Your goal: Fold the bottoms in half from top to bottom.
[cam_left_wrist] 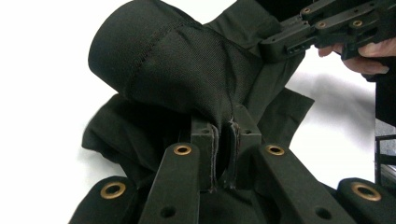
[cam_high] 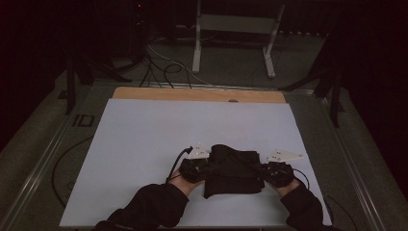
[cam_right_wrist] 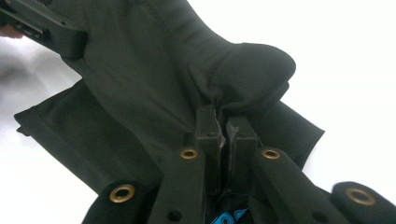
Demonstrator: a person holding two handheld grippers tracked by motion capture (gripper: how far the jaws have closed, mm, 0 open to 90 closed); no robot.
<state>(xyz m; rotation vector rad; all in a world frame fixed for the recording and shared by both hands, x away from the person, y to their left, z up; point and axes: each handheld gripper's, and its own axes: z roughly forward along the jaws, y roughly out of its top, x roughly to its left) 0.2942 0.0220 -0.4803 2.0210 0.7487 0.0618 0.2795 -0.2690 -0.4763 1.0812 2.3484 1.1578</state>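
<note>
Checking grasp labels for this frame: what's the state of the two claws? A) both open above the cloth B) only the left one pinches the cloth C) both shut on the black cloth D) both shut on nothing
C: the left claw and the right claw each have a fold of the black cloth pinched between nearly closed jaws, one at each side.

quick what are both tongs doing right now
left tongs: shut on the black cloth, pinching a fold
right tongs: shut on the black cloth, pinching its other side
</note>
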